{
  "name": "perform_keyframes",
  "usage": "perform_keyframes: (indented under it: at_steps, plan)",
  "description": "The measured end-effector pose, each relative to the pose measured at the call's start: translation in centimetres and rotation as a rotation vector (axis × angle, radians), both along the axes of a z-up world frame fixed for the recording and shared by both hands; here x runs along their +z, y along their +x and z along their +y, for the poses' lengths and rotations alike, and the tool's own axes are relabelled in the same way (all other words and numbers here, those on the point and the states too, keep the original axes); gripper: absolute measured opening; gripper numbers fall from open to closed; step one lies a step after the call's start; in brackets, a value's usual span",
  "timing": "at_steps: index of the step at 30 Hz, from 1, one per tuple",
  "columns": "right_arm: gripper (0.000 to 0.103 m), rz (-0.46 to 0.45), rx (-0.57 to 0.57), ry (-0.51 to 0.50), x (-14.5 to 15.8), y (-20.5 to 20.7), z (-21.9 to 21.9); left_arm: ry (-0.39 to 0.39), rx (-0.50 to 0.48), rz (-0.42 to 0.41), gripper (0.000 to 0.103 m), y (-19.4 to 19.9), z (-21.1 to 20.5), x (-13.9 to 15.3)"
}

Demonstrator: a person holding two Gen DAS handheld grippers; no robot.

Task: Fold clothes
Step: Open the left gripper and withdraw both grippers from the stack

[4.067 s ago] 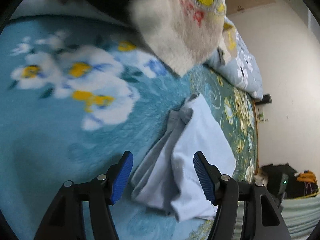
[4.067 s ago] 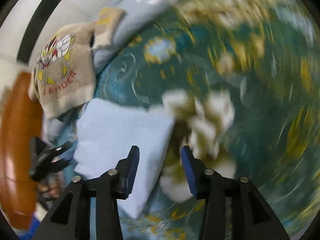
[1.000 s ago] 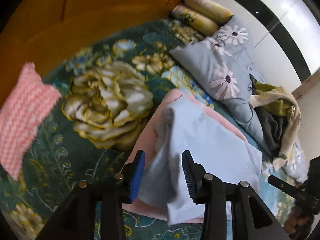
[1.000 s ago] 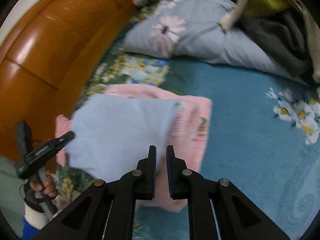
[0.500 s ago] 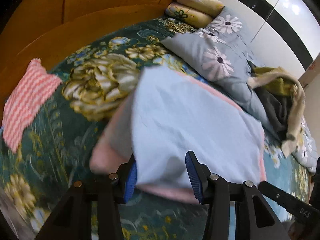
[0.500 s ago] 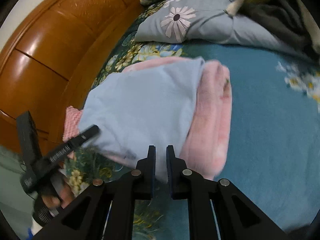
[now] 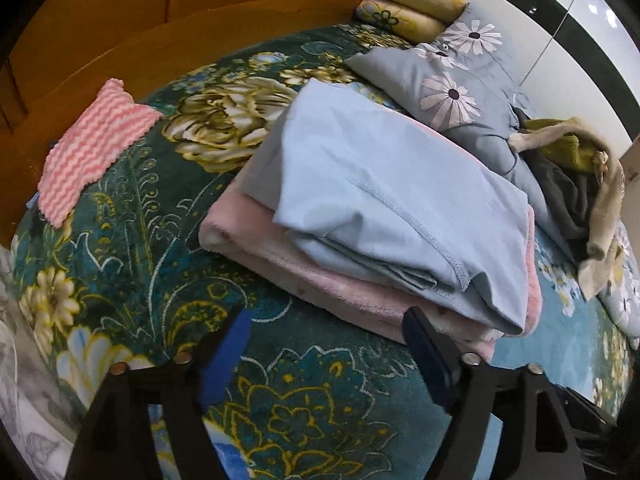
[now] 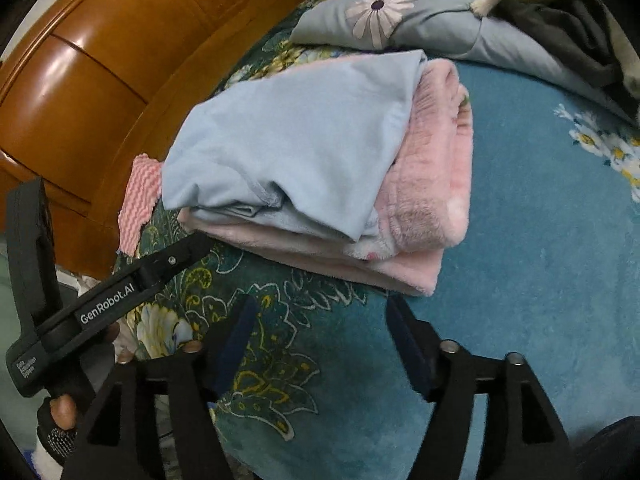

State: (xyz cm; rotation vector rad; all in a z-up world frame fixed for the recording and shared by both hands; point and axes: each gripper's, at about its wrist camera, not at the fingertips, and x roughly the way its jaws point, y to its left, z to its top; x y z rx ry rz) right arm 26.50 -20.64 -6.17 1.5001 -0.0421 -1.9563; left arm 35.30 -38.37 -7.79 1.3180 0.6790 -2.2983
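A folded light blue garment [image 7: 384, 184] [image 8: 296, 132] lies on top of a folded pink fleece garment [image 7: 304, 268] [image 8: 428, 184] on the flowered bed blanket. My left gripper [image 7: 324, 344] stands open just short of the stack's near edge, with nothing between its fingers. My right gripper [image 8: 320, 332] is also open and empty, in front of the stack's near corner. In the right wrist view the left gripper's finger [image 8: 168, 260] reaches in from the left and ends beside the pink layer's edge, held by a hand [image 8: 60, 412].
A pink zigzag cloth [image 7: 92, 140] lies left of the stack by the wooden headboard [image 8: 100, 80]. Behind the stack are a grey daisy pillow [image 7: 452, 80] and a heap of unfolded clothes [image 7: 576, 184]. Bare teal blanket [image 8: 540, 260] spreads to the right.
Both grippers have let go of the blue garment, opened wide and drawn back. The garment now rests flat on the pink one.
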Motion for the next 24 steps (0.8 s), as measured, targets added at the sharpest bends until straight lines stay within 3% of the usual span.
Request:
perform_keyframes:
  at_steps: [4, 7, 9, 18, 22, 24]
  plan:
    - [0.091, 0.026, -0.02, 0.014, 0.3, 0.0, 0.8, -0.003, -0.021, 0.005, 0.092, -0.6, 0.3, 0.1]
    - [0.093, 0.055, -0.044, 0.031, 0.6, 0.0, 1.2, 0.0, -0.037, 0.05, 0.102, -0.8, 0.6, 0.1]
    - [0.103, 0.073, -0.07, 0.044, 0.7, 0.2, 1.8, -0.035, -0.049, 0.037, 0.103, -1.0, 0.9, 0.0]
    - [0.103, 0.076, -0.154, 0.036, 0.7, -0.6, 2.2, -0.159, -0.124, -0.12, 0.103, -1.4, 1.4, 0.8]
    - [0.103, 0.084, -0.14, 0.016, 1.3, -1.0, 2.8, -0.187, -0.078, -0.161, 0.103, -1.1, 2.0, 1.4]
    - [0.103, 0.083, -0.125, 0.014, 1.3, -0.9, 3.2, -0.166, -0.029, -0.161, 0.103, -0.7, 2.3, 1.5]
